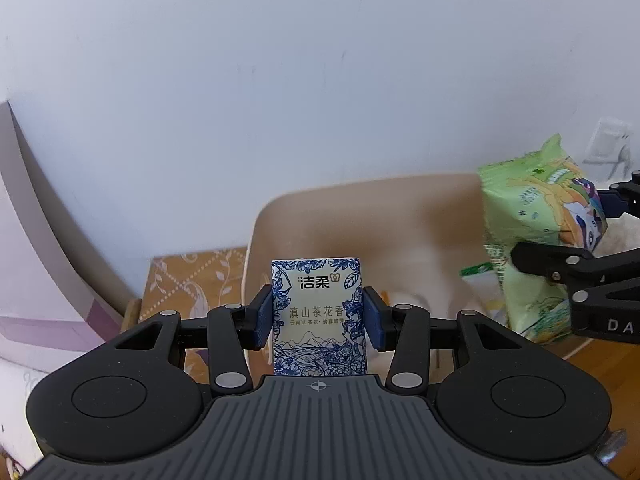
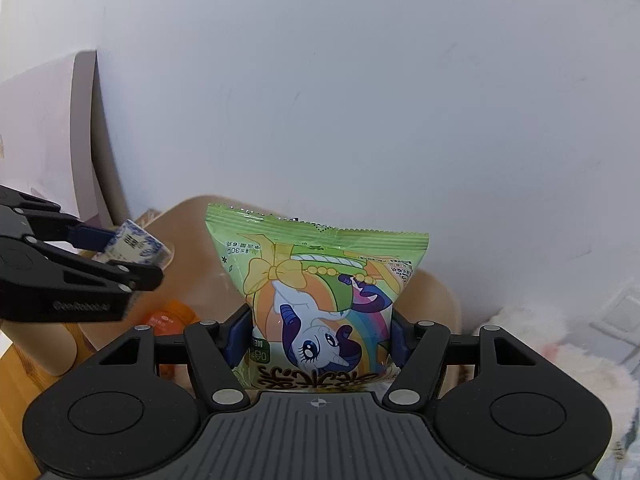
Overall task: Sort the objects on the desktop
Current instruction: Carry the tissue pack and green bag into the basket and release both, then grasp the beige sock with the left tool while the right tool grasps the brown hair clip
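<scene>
My left gripper [image 1: 318,320] is shut on a blue-and-white tissue pack [image 1: 318,312], held upright above a beige bin [image 1: 360,216]. My right gripper [image 2: 318,344] is shut on a green snack bag [image 2: 320,300] with a cartoon pony, also held over the beige bin [image 2: 436,296]. In the left wrist view the snack bag [image 1: 536,240] and right gripper [image 1: 572,252] are at the right. In the right wrist view the tissue pack [image 2: 136,246] and left gripper [image 2: 120,256] are at the left.
An orange item [image 2: 170,318] and green packets [image 1: 476,270] lie inside the bin. A patterned orange cloth [image 1: 188,280] lies left of the bin. A pink-white box [image 1: 36,264] stands at the left against the white wall. A fluffy white thing [image 2: 560,344] is at the right.
</scene>
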The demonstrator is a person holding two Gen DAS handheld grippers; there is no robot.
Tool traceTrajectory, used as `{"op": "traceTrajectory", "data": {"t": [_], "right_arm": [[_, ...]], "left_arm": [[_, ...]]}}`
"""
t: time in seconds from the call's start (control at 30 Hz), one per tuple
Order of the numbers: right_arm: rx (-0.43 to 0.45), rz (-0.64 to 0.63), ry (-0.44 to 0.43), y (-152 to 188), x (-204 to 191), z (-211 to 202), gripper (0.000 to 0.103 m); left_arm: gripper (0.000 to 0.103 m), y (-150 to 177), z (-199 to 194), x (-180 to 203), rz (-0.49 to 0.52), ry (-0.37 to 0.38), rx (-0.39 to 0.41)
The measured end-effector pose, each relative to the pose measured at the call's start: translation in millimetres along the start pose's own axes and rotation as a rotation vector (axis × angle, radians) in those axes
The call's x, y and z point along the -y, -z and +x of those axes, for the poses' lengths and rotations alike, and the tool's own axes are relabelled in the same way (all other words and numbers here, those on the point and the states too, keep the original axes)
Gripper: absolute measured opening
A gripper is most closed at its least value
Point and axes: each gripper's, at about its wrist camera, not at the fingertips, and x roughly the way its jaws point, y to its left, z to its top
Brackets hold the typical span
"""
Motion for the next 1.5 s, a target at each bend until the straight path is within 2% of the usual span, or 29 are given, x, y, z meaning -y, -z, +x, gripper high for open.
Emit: {"op": "traceTrajectory", "data": {"t": [0.27, 0.33, 0.4, 0.47, 0.5, 0.6, 0.67, 0.73, 0.9, 1.07, 1.17, 1.3, 1.5], "right_arm": [[-0.046, -0.016, -0.008, 1.1, -10.6, 30.4, 0.064], [-0.063, -0.028, -0.010, 1.5, -14.5, 35.5, 0.071], [-0.067, -0.036, -0.001, 2.2, -16.5, 37.9, 0.073], [-0.069, -0.035, 0.001, 2.7, -15.3, 38.7, 0.076], [-0.070, -0.036, 0.007, 3.0, -14.1, 38.4, 0.079], [-0.066, -0.045, 0.024, 4.2, -9.6, 34.6, 0.086], [-0.060, -0.043, 0.035, 4.9, -16.2, 28.1, 0.089], [-0.045, -0.021, 0.035, 5.6, -11.5, 21.0, 0.095], [-0.007, 0.027, 0.034, 12.9, 5.4, -3.9, 0.103], [0.000, 0.073, 0.050, 15.3, 19.5, -18.5, 0.103], [-0.001, 0.111, 0.065, 26.6, 29.3, -36.8, 0.103], [-0.009, 0.139, 0.082, 57.3, 32.3, -63.4, 0.103], [-0.031, 0.174, 0.086, 98.8, 34.8, -93.1, 0.103]], "left_arm": [[0.047, 11.0, 24.0, 7.9, 0.037, 0.004, -0.045], [0.047, 11.4, 27.4, 9.0, 0.039, 0.014, -0.062], [0.047, 14.2, 27.3, 6.0, 0.034, 0.033, -0.079], [0.048, 15.8, 27.4, 6.3, 0.038, 0.020, -0.081], [0.049, 16.4, 27.2, 5.7, 0.038, 0.020, -0.081], [0.063, 16.7, 27.2, 2.4, 0.031, 0.025, -0.098], [0.071, 17.4, 22.7, 0.2, 0.031, 0.013, -0.078], [0.075, 18.4, 17.6, -3.5, 0.024, 0.013, -0.072], [0.076, 21.3, 6.9, -7.8, 0.031, 0.062, -0.086], [0.078, 30.1, -20.5, -6.3, 0.051, 0.100, -0.076], [0.078, 37.3, -39.2, -4.9, 0.059, 0.124, -0.065], [0.079, 48.5, -60.9, -1.3, 0.071, 0.110, -0.043], [0.080, 73.4, -76.5, 2.0, 0.045, 0.136, -0.074]]}}
